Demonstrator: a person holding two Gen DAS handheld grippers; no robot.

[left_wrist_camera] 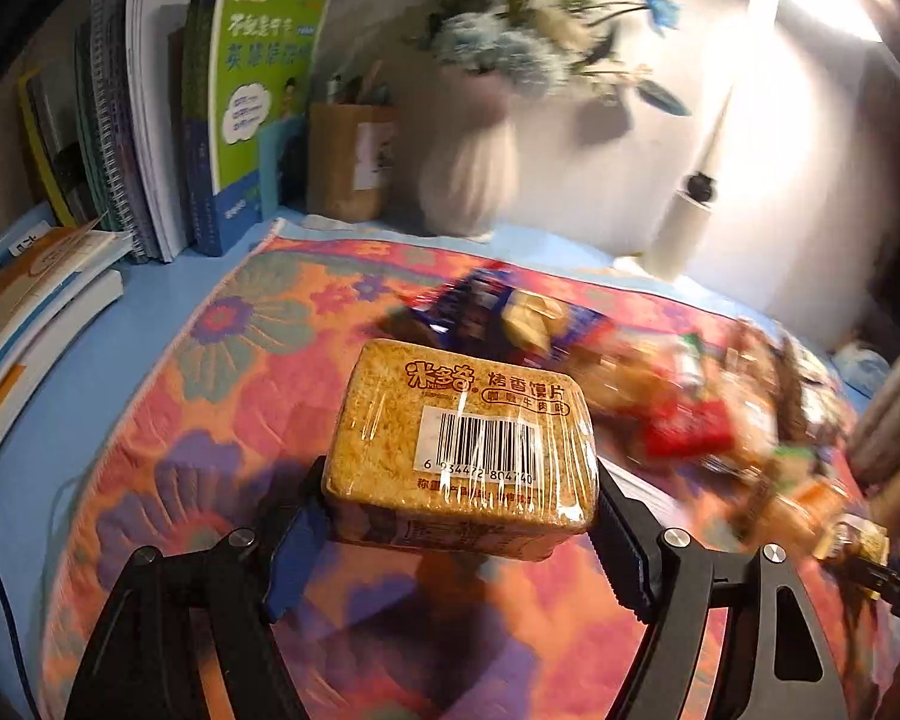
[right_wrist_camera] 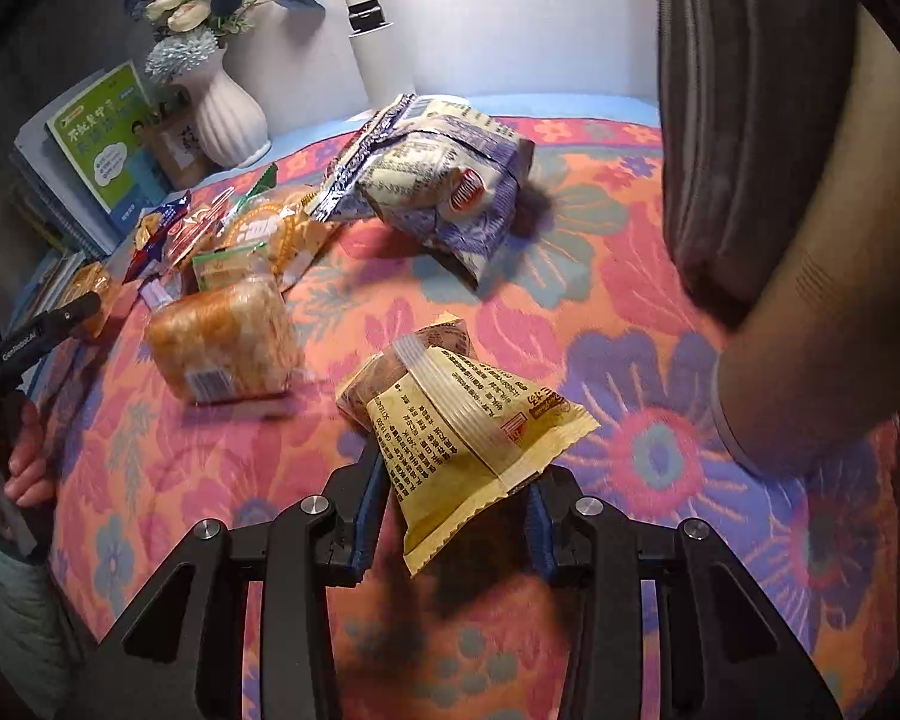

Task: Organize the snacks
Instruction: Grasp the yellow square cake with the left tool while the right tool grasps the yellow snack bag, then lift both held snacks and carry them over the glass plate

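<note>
Left gripper (left_wrist_camera: pixel 459 516): clamped across the short sides of the toast pack (left_wrist_camera: pixel 462 438), long axis crosswise
Right gripper (right_wrist_camera: pixel 456 516): pinching the yellow packet (right_wrist_camera: pixel 468 438), lifted off the cloth (right_wrist_camera: pixel 630 276)

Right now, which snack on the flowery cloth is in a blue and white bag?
The big crinkly bag at the far side near the white vase. The other snacks are in clear, yellow or orange wrappers.
</note>
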